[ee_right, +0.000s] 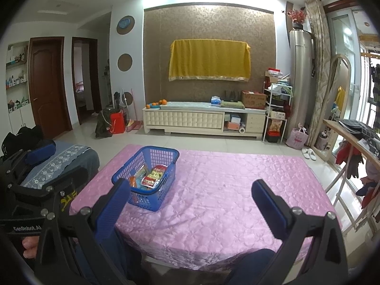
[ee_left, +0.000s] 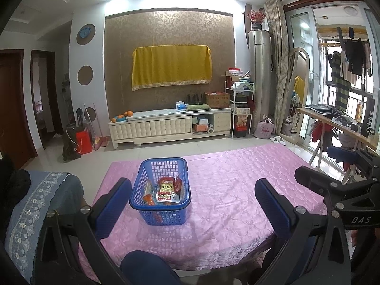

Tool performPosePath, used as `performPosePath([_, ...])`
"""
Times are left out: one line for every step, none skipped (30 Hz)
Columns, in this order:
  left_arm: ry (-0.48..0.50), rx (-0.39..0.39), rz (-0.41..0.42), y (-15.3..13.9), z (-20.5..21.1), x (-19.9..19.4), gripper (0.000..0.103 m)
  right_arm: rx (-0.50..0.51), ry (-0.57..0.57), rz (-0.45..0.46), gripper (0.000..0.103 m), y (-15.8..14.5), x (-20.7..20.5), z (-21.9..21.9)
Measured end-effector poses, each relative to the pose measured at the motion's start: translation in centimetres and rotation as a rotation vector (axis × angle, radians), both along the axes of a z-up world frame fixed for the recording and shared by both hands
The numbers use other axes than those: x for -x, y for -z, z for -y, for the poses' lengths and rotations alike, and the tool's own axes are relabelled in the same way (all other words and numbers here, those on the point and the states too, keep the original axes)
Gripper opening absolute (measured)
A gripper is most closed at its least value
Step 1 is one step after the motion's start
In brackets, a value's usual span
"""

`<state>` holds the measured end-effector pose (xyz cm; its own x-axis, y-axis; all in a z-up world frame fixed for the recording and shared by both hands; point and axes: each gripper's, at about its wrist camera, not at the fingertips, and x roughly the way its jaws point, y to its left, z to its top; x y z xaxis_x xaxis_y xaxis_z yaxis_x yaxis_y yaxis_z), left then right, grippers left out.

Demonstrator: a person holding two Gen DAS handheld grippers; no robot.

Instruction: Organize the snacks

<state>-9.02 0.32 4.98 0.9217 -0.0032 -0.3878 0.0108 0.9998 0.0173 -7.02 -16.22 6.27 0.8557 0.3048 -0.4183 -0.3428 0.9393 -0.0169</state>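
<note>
A blue plastic basket (ee_left: 144,182) (ee_right: 163,153) stands on the table's pink cloth (ee_left: 225,190) (ee_right: 213,190), left of the middle. Several snack packets (ee_left: 167,190) (ee_right: 152,177), red, yellow and orange, lie inside it. My left gripper (ee_left: 193,191) hovers open at the near edge of the table, its left finger beside the basket, nothing between the blue pads. My right gripper (ee_right: 190,193) is open too, right of the basket and nearer than it, holding nothing. In the left wrist view the right gripper's black frame (ee_left: 332,190) shows at the right edge.
A sofa arm under a blue-grey lace cover (ee_left: 40,199) (ee_right: 59,161) sits left of the table. A dark-clothed knee (ee_left: 144,266) is below the near edge. A white TV cabinet (ee_left: 166,125) stands against the far wall. A wooden rack with clothes (ee_left: 337,123) stands right.
</note>
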Motion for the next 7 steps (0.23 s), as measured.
performPosePath([0.0,0.001,0.0,0.05,-0.02,0.07,0.103,0.001,-0.001,-0.001,0.103,0.01,0.04,-0.04])
performPosePath([-0.002,0.0,0.001,0.03,-0.07,0.06,0.103,0.002,-0.002,0.0,0.103,0.02,0.12,-0.1])
performPosePath([-0.003,0.0,0.001,0.08,-0.1,0.1,0.103,0.004,-0.002,-0.001,0.103,0.02,0.18,-0.16])
performPosePath([-0.003,0.002,0.001,0.09,-0.12,0.21,0.103,0.005,-0.002,-0.001,0.103,0.05,0.23,-0.2])
performPosePath([-0.003,0.005,0.001,0.1,-0.16,0.28,0.103,0.006,-0.004,0.001,0.103,0.03,0.28,-0.21])
performPosePath([-0.004,0.005,0.003,0.1,-0.18,0.37,0.103,0.007,-0.005,0.002,0.103,0.04,0.33,-0.28])
performPosePath([-0.005,0.006,0.004,0.1,-0.2,0.46,0.103,0.008,-0.006,0.005,0.103,0.01,0.4,-0.33])
